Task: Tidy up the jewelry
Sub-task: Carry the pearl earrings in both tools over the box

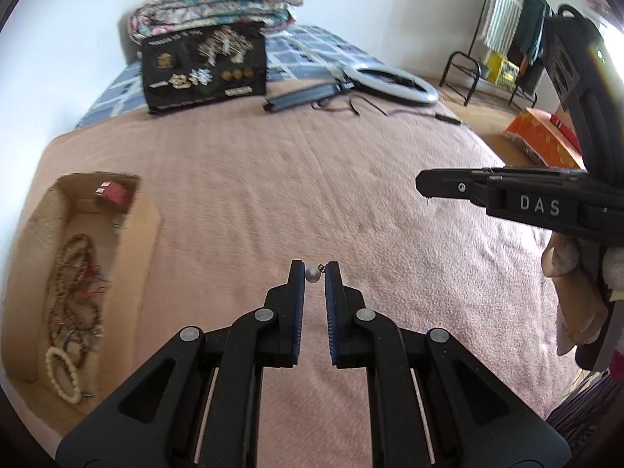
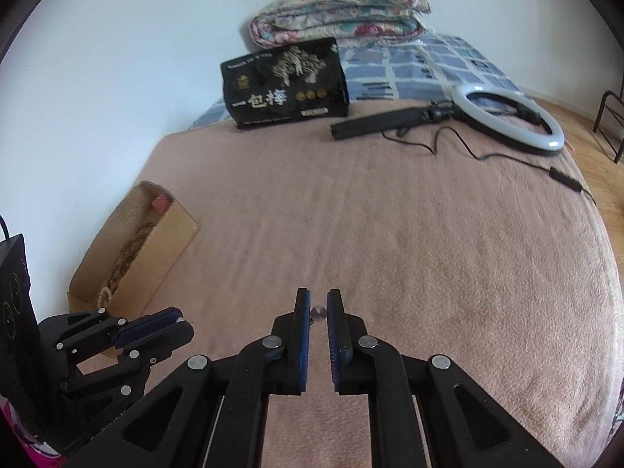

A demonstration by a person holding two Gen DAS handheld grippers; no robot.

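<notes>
The left gripper (image 1: 315,273) pinches a small pearl earring (image 1: 312,274) between its blue-padded tips, the pearl against the left pad and its tiny metal post touching the right one. The right gripper (image 2: 318,312) is closed on a second pearl earring (image 2: 319,311), held the same way just above the pink blanket (image 2: 390,234). From the left wrist camera the right gripper comes in side-on at the right edge, well apart from the left one.

To the left, near the wall, sits an open cardboard box (image 1: 144,234) — inside lie brown bead strands (image 1: 74,284), a white bead bracelet (image 1: 64,374) and a small red box (image 1: 113,191) at its far end. The blanket between the grippers and the box is bare.

Farther back rest a black snack bag (image 2: 286,85) with Chinese lettering, a ring light (image 2: 507,117) on a folded black stand with its cable trailing right, and a folded floral quilt (image 2: 339,11) on a blue checked sheet (image 2: 421,66).
</notes>
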